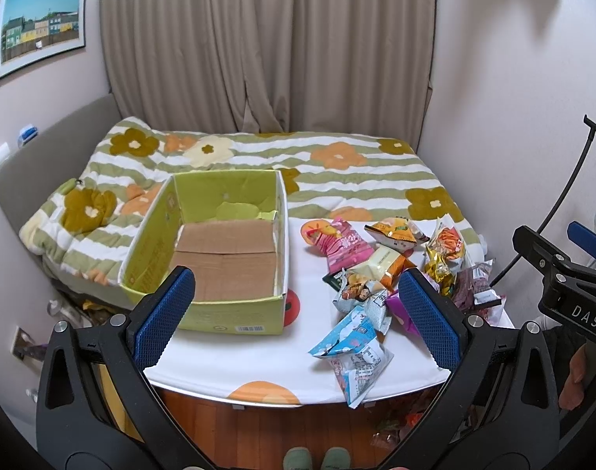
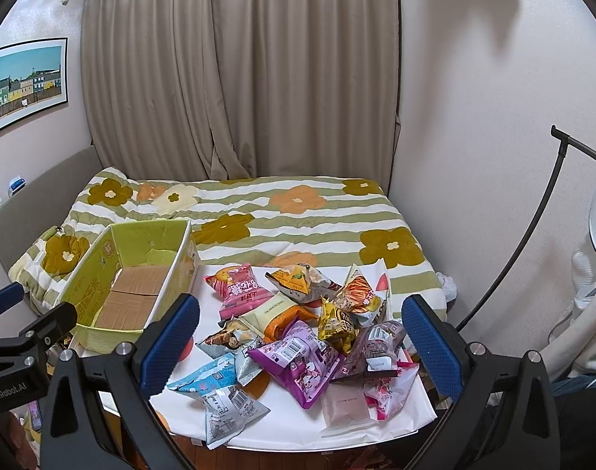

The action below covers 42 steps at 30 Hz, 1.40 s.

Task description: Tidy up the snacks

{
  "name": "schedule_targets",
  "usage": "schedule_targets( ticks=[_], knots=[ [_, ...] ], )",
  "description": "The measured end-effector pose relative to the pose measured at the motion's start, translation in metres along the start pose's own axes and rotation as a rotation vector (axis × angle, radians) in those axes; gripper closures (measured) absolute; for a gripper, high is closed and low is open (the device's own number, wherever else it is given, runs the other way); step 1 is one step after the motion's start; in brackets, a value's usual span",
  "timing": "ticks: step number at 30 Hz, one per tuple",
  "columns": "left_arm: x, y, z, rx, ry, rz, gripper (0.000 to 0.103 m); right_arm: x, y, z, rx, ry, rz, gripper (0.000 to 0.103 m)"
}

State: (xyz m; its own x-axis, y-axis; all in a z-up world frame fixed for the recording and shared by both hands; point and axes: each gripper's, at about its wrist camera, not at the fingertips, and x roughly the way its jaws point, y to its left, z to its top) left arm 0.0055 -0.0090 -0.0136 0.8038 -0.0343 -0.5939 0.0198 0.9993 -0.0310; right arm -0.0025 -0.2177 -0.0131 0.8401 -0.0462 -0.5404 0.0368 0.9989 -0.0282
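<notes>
You've packed nothing yet: the box [image 1: 223, 258] at centre left sits empty, every snack [image 2: 298, 337] lies heaped on the counter [image 1: 235, 368] to its right, and your left gripper [image 1: 298, 313] and right gripper [image 2: 298, 340] hover spread apart, holding nothing.

Left gripper [image 1: 296, 315] jaws wide apart, holding nothing. Right gripper [image 2: 300, 342] same; hand [image 1: 584, 376] at 4 o'clock.

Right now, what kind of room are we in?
Most likely a bedroom at home. There's a bed with a flowery quilt, long curtains behind it and a framed picture on the wall. Snack packets sit beside a green cardboard box.
</notes>
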Motion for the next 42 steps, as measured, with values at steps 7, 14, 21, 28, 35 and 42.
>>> schedule_targets(
  ticks=[7, 14, 21, 28, 35, 42],
  knots=[
    [0.001, -0.001, -0.001, 0.0, 0.003, -0.003, 0.0, 0.0, 0.0, 0.001, 0.001, 0.002, 0.0, 0.0],
    [-0.001, -0.005, -0.009, 0.001, 0.011, -0.003, 0.0, 0.001, 0.0, 0.0, 0.0, 0.001, 0.001, 0.0],
    [0.0, -0.004, -0.007, 0.001, 0.017, -0.005, 0.0, 0.001, 0.0, 0.001, 0.003, 0.002, 0.002, 0.0],
    [0.015, 0.001, -0.005, -0.008, 0.099, -0.043, 0.0, 0.007, -0.002, -0.013, 0.028, 0.036, -0.017, 0.0],
    [0.057, 0.001, -0.036, -0.043, 0.247, -0.149, 0.0, 0.02, -0.013, -0.049, 0.028, 0.103, -0.054, 0.0],
    [0.107, -0.029, -0.075, -0.091, 0.347, -0.159, 0.0, 0.052, -0.043, -0.087, 0.039, 0.176, -0.003, 0.0]
  ],
)
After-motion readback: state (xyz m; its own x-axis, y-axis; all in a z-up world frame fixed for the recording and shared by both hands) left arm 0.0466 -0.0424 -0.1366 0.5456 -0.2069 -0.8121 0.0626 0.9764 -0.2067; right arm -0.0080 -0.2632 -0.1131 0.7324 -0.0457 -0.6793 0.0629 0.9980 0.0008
